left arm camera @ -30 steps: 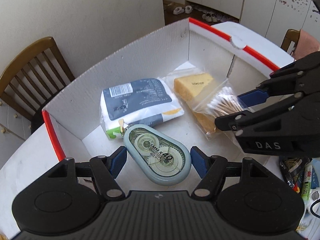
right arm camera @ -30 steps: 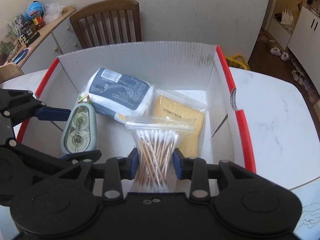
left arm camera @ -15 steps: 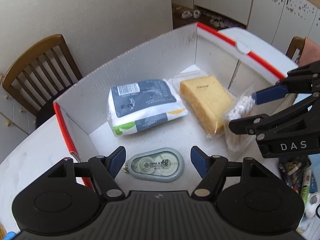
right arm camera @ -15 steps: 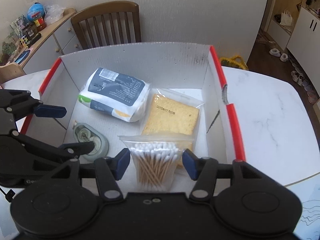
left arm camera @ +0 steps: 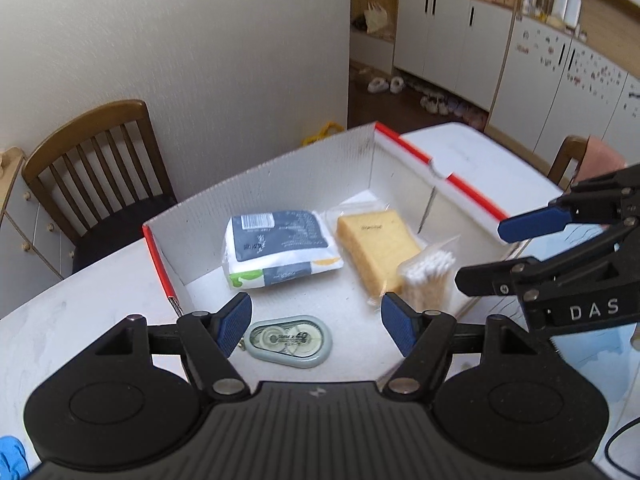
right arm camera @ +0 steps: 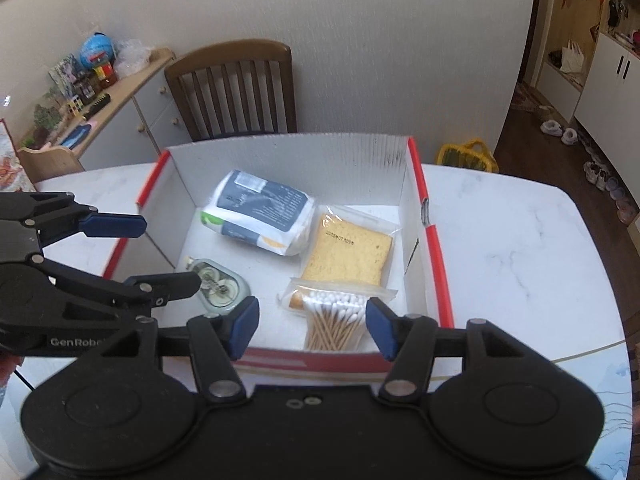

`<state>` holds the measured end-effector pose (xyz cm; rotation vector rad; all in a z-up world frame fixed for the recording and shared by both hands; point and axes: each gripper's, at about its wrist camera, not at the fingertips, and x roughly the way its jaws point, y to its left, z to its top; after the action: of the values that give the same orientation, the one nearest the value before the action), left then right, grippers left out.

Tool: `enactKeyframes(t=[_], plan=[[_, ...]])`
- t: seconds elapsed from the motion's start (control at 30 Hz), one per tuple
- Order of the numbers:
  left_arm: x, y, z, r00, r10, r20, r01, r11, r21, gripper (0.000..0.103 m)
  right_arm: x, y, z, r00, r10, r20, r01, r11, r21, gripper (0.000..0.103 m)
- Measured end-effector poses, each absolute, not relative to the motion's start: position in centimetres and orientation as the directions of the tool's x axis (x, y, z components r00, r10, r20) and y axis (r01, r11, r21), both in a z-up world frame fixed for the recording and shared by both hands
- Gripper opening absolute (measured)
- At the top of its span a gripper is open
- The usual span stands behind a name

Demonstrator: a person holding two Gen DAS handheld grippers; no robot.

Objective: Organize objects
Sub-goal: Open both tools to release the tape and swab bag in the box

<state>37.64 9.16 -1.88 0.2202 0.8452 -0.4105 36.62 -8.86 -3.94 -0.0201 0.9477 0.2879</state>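
Note:
A white cardboard box with red edges [left arm camera: 304, 176] [right arm camera: 434, 240] stands on the white table. In it lie a blue-and-white tissue pack [left arm camera: 276, 246] [right arm camera: 260, 210], a bagged yellow sponge [left arm camera: 374, 250] [right arm camera: 348, 254], a bag of cotton swabs [left arm camera: 428, 276] [right arm camera: 334, 316] and a pale green correction tape [left arm camera: 290, 340] [right arm camera: 218, 286]. My left gripper [left arm camera: 314, 332] [right arm camera: 158, 256] is open and empty, above the box's near edge over the tape. My right gripper [right arm camera: 312, 330] [left arm camera: 500, 254] is open and empty, above the near edge over the swabs.
A wooden chair [left arm camera: 96, 168] [right arm camera: 232, 88] stands behind the table against the wall. A sideboard with clutter [right arm camera: 92, 100] is at the left. White cabinets [left arm camera: 480, 48] and shoes on the floor lie beyond. The marble tabletop [right arm camera: 516, 248] extends right of the box.
Both grippers opened, dropped the correction tape and the swab bag into the box, then pulled back and up. Both items now lie on the box floor.

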Motion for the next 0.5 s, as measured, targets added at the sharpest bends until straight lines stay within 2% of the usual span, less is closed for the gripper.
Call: enactKeyframes(t=[0.33,0.43,0.5], plan=[[32.3,8.3,0.9,0.639,-0.261,-0.723,0.372,0.928,-0.006,0.071,32.0,-10.8,-0.4,0.592,0.291,-0.752,-0.288,0.947,0.141,0.064],[30.5,7.7,1.5,0.653,-0.244,-0.717,0.342,0.940,-0.009,0.071,30.6,-11.5,0.4,0.599,0.317,-0.735,-0.314,0.938,0.149,0.071],[29.2,7.3,1.9,0.658,-0.240,-0.714,0.326,0.945,-0.017,0.076,29.5,-12.0,0.8,0.604,0.331,-0.725,-0.329,0.932,0.152,0.075]])
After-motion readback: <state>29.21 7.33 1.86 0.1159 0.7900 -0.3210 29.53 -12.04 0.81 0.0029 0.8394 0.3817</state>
